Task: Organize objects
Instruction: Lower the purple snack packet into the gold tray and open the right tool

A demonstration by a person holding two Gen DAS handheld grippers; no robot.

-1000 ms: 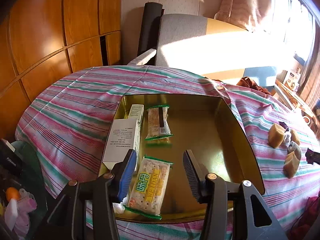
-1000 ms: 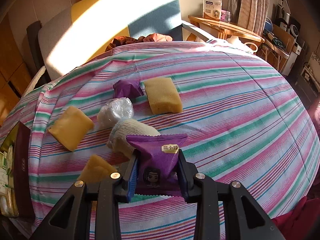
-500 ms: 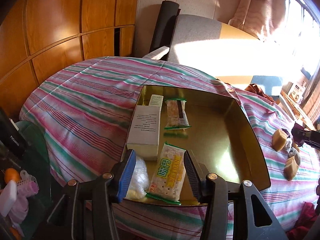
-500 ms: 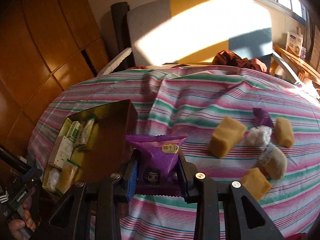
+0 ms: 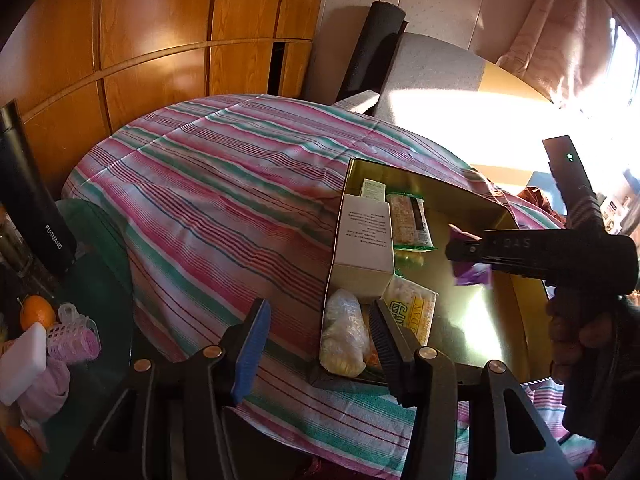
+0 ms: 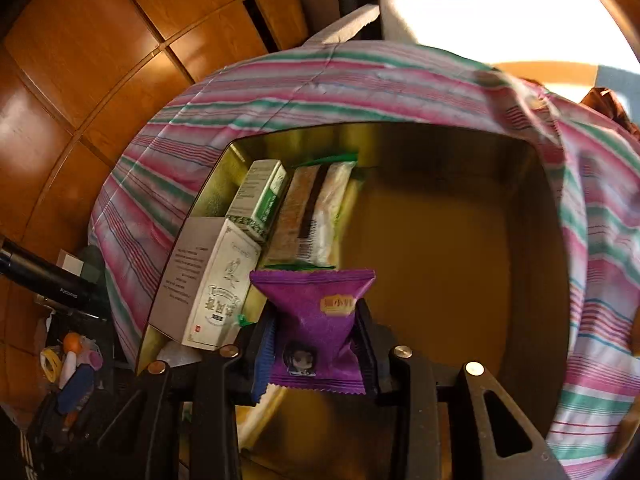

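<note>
Wood-panelled wall (image 5: pixel 160 32) at back, with a grey and yellow chair (image 5: pixel 436 76) in sunlight before it; a striped cloth (image 5: pixel 224 200) in pink, green and white covers the rounded table. One gold tin (image 6: pixel 540 184), open-topped, sits on the cloth. Contents, ranged along the tin's left side: a white carton (image 6: pixel 216 280) lying flat, a smaller green and white box (image 6: pixel 260 192) just beyond it, a long snack bar packet (image 6: pixel 308 212) with a dark stripe beside that box, a yellow-labelled cracker packet (image 5: pixel 412 308) near the front, and a clear-wrapped lump (image 5: pixel 344 332) in the near left corner. The rest of the tin floor is bare gold metal. Right gripper (image 6: pixel 316 344): jaws closed tight on a purple snack packet (image 6: pixel 316 312), the packet upright between the blue pads and held above the tin's interior, just right of the white carton. The left wrist view shows this gripper from the side, reaching in over the tin, with a person's hand (image 5: pixel 576 320) on its handle. Left gripper (image 5: pixel 316 340): jaws parted, having just widened a little, with nothing between them, above the near edge of the table beside the tin's near left corner. Side items, left of the table: a black flask (image 5: pixel 36 216), an orange (image 5: pixel 36 312), pink hair rollers (image 5: pixel 76 336).
</note>
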